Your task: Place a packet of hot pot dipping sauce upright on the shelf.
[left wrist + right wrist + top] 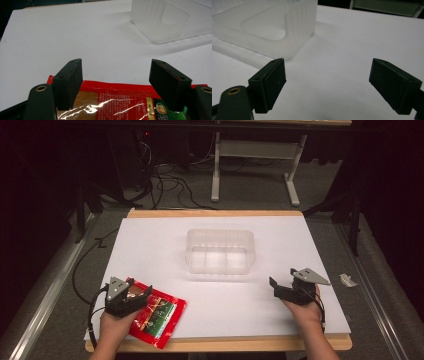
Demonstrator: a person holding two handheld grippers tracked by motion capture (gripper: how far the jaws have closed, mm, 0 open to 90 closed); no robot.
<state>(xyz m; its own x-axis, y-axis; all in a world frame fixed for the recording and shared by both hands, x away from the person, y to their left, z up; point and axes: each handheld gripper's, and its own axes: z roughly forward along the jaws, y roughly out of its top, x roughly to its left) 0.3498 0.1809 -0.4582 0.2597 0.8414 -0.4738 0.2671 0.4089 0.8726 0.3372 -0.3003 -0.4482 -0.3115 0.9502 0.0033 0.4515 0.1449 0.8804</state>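
Note:
A red and green snack packet lies flat at the table's front left corner. My left gripper hovers over its near-left end with jaws wide apart. In the left gripper view the packet lies beneath and between the open jaws of the left gripper, and the pads do not press on it. A clear plastic bin stands empty in the middle of the white table. My right gripper is at the front right, open, nothing between its jaws. The bin sits ahead of it to the left.
The clear bin appears at the upper right of the left gripper view. A small white scrap lies on the floor off the table's right edge. Cables and a table frame stand beyond the far edge.

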